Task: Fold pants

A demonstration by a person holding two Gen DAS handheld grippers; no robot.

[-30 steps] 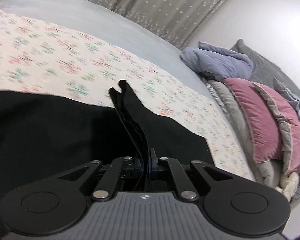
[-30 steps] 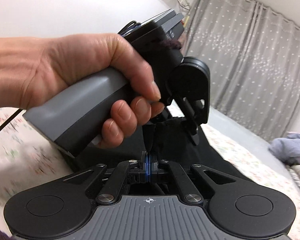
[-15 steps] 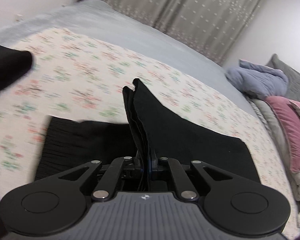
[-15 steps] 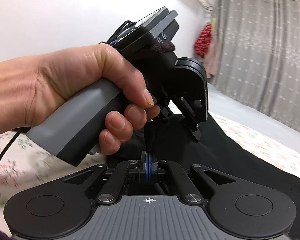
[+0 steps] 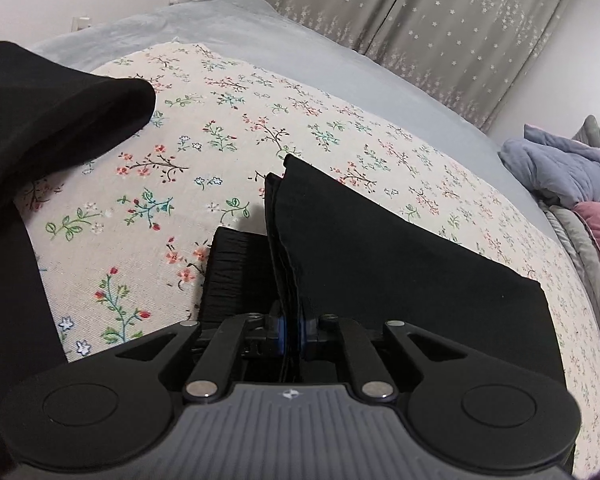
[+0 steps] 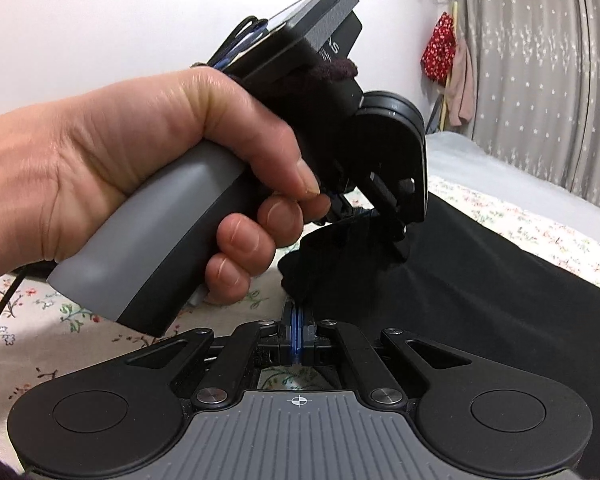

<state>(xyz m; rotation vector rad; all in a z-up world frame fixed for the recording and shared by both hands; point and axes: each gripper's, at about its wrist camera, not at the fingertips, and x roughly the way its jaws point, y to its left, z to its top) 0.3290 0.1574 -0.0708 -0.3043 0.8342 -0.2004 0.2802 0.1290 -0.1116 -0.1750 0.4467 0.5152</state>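
Pinching black pants (image 5: 400, 264) in both clamped grippers, left gripper (image 5: 292, 330), right gripper (image 6: 297, 334), floral sheet (image 5: 204, 160), device lettering unreadable.

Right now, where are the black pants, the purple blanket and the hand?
black pants (image 5: 380, 256), left wrist view, flat top layer.
purple blanket (image 5: 556, 168), left wrist view, bundle's middle.
hand (image 6: 140, 152), right wrist view, its back.

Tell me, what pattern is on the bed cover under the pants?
Small flowers and twigs on a cream floral bed cover, clearest from the left wrist.
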